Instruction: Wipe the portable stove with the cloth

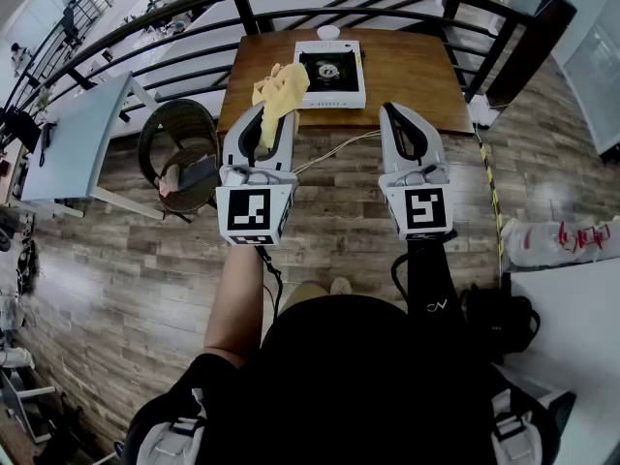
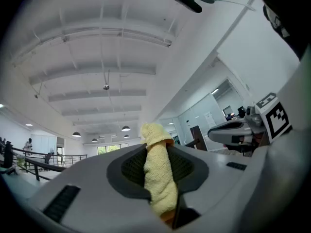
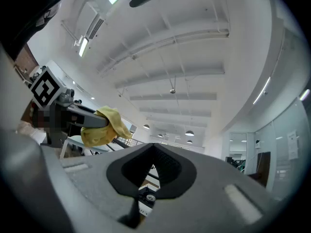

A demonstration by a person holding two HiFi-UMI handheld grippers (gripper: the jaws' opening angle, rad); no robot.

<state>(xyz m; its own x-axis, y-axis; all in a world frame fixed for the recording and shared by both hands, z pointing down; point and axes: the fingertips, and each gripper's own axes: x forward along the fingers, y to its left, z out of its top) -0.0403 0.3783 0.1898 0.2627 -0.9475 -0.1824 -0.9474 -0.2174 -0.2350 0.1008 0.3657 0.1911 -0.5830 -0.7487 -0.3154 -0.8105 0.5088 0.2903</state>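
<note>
A white portable stove [image 1: 329, 73] with a black burner sits on the far side of a wooden table [image 1: 407, 76]. My left gripper [image 1: 266, 114] is shut on a yellow cloth [image 1: 281, 90], which sticks out past the jaw tips, in front of the stove's left edge. In the left gripper view the rolled cloth [image 2: 158, 174] runs up between the jaws, with the ceiling behind it. My right gripper [image 1: 407, 129] is level with the left one, shut and holding nothing. The right gripper view also looks at the ceiling and catches the cloth [image 3: 104, 127] off to its left.
A black railing [image 1: 291, 13] curves round behind the table. A wicker chair [image 1: 179, 153] stands on the wooden floor at the left, beside a pale table [image 1: 77, 139]. A cable [image 1: 339, 148] runs across the floor. A black bag [image 1: 499, 323] lies at the right.
</note>
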